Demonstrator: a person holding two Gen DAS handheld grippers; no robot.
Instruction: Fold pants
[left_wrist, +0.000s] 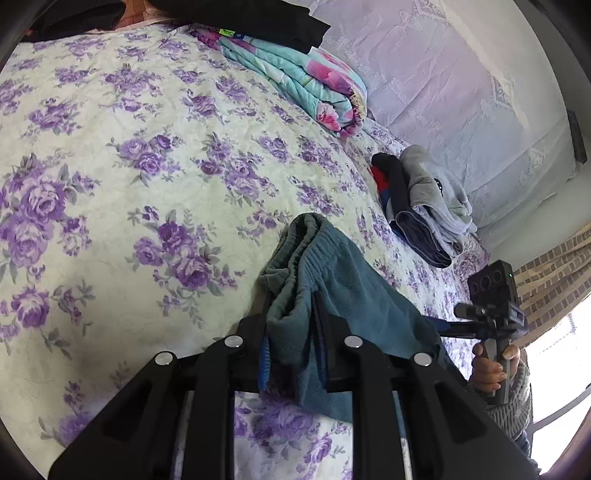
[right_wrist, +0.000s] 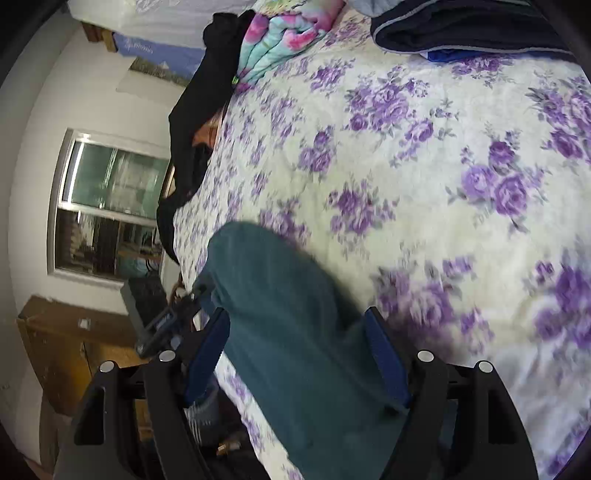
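The teal fleece pants (left_wrist: 332, 280) lie bunched on the purple-flowered bedspread (left_wrist: 110, 155), their elastic waistband gathered uppermost. My left gripper (left_wrist: 291, 306) is shut on a thick fold of them just below the waistband. In the right wrist view the pants (right_wrist: 280, 302) run up between the blue pads (right_wrist: 207, 350) of my right gripper (right_wrist: 295, 314). Its jaws stand wide and open, with the cloth lying loosely between them. A hand (left_wrist: 489, 369) holds the right gripper's handle at the bed's right edge.
A folded turquoise floral quilt (left_wrist: 306, 85) and a black garment (left_wrist: 258, 18) lie at the far side of the bed. A pile of grey and dark clothes (left_wrist: 424, 199) sits at the right. Beyond the bed edge are a window (right_wrist: 110, 206) and wooden furniture (right_wrist: 62, 343).
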